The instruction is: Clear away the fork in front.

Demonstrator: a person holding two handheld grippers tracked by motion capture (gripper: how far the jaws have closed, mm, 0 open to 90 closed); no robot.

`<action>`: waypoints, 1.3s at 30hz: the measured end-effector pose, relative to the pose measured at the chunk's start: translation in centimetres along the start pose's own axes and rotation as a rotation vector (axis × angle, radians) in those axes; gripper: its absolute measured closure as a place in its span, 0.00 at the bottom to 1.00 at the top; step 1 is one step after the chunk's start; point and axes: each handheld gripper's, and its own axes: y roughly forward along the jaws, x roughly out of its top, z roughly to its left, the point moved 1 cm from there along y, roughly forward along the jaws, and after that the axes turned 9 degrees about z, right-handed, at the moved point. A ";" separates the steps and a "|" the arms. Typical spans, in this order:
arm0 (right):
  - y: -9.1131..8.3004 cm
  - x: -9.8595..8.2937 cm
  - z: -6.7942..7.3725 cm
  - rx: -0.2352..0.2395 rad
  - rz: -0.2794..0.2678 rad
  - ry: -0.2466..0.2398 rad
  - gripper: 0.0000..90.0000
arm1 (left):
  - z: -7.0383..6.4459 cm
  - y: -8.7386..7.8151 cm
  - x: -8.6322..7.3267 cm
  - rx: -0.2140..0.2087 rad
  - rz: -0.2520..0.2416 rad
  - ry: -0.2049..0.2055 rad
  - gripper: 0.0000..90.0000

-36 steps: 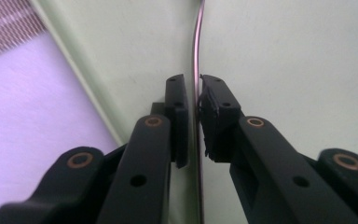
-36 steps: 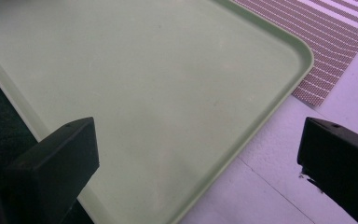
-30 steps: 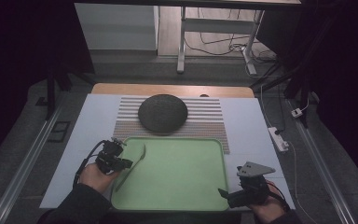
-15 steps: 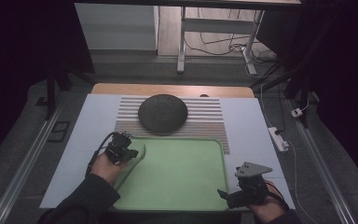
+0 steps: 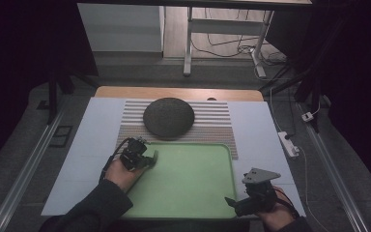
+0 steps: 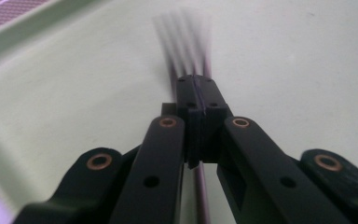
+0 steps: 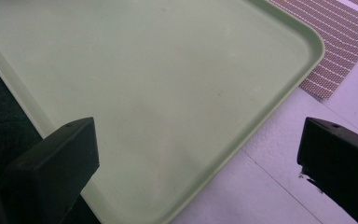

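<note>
A light green tray (image 5: 193,191) lies at the near middle of the table. My left gripper (image 5: 147,159) hovers over the tray's far left corner, shut on a fork (image 6: 186,42); the fork's prongs stick out past the jaws, blurred, over the tray floor (image 6: 284,60), and its thin handle runs back under the jaws. My right gripper (image 5: 234,204) is at the tray's near right corner, open, with nothing between its fingers (image 7: 56,158); the tray (image 7: 168,70) spreads out beneath them.
A dark round plate (image 5: 168,117) rests on a striped placemat (image 5: 212,123) behind the tray. A white sheet (image 5: 89,145) covers the table. A white power strip (image 5: 289,143) lies at the right edge. The placemat's corner (image 7: 340,42) shows beyond the tray.
My left gripper has moved right and a little away from me, from the tray's left rim to over its far left corner. The right gripper has stayed in place.
</note>
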 end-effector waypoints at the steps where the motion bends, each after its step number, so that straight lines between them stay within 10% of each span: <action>1: 0.0 0.0 0.0 -0.001 0.001 -0.001 0.00 | -0.2 0.1 0.1 -0.004 0.000 0.008 0.98; 8: 0.0 0.0 0.0 0.003 0.001 -0.002 0.00 | -1.4 0.5 0.5 -0.076 -0.024 0.070 0.98; 14: 0.0 0.0 0.0 0.006 0.005 0.000 0.00 | -2.0 1.8 0.7 -0.058 -0.003 0.096 0.98; 39: 0.1 0.0 0.0 0.014 0.011 -0.002 0.00 | 5.1 -0.1 -1.3 0.028 -0.042 -0.136 0.98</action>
